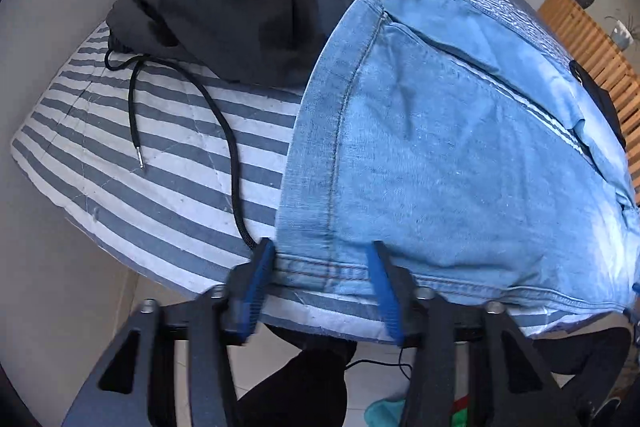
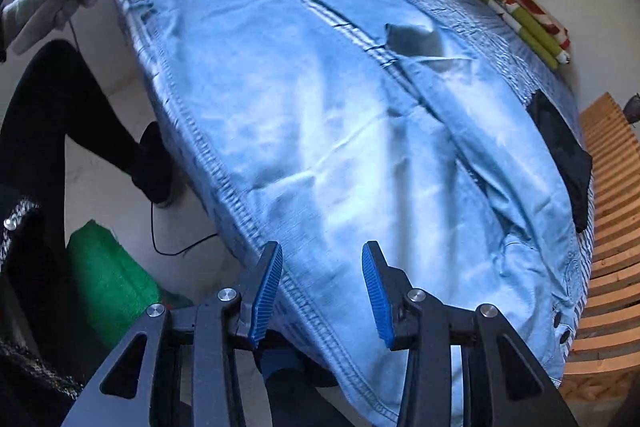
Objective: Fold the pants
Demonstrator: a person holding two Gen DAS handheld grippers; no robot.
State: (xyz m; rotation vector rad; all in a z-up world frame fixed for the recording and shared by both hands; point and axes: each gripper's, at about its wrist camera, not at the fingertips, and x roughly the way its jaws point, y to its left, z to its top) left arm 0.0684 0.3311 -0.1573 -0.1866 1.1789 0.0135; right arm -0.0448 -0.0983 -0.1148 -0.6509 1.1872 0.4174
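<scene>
The jeans [image 2: 340,131] lie flat along the striped bed [image 1: 120,155], pale blue and lightly creased, by a dark heap [image 1: 240,7] at the far end. The left gripper [image 1: 322,259] straddles the hem, fingers spread; the right gripper [image 2: 322,267] is spread over the near edge. A shallow bite could catch one layer only, I'd say, or snag the drawstring [image 1: 224,123] lying just beside.

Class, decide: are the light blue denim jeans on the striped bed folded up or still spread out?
Spread out: the light blue denim jeans lie flat at full length, legs side by side on the striped bed.
</scene>
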